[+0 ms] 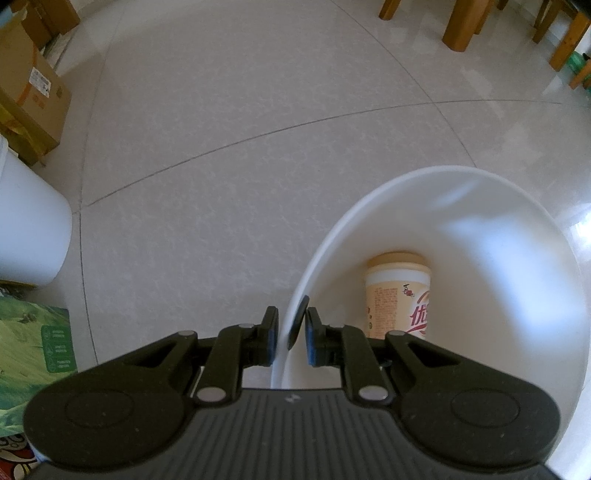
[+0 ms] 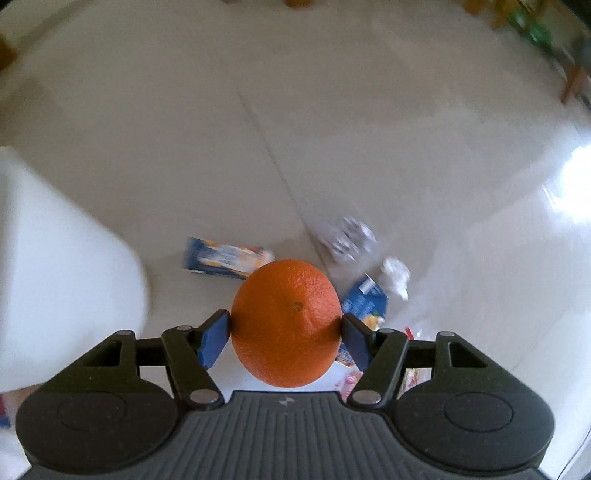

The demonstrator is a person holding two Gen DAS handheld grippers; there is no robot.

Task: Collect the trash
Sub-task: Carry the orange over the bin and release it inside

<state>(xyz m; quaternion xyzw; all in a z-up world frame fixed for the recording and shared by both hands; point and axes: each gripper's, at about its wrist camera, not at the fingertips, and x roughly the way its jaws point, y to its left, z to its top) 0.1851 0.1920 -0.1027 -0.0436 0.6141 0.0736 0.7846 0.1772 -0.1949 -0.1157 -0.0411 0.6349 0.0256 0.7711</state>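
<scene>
My left gripper (image 1: 291, 326) points down and is shut on the rim of a white bucket (image 1: 373, 199), one pad on each side of the wall. A beige milk-tea cup (image 1: 398, 295) with a tan lid lies inside the bucket. In the right wrist view my right gripper (image 2: 285, 326) is shut on an orange (image 2: 286, 295), with both blue pads pressed against its sides, and it hangs above the floor. Below it lie a blue-and-orange carton (image 2: 225, 258), a second blue carton (image 2: 364, 301), a crumpled wrapper (image 2: 349, 238) and a white paper wad (image 2: 397, 275), all blurred. The bucket's white wall (image 2: 55, 277) fills the left edge.
Pale floor tiles (image 1: 258, 110) spread ahead of the left gripper. Cardboard boxes (image 1: 29, 92), a white container (image 1: 26, 229) and a green printed box (image 1: 33, 350) line the left side. Wooden furniture legs (image 1: 461, 26) stand at the far right.
</scene>
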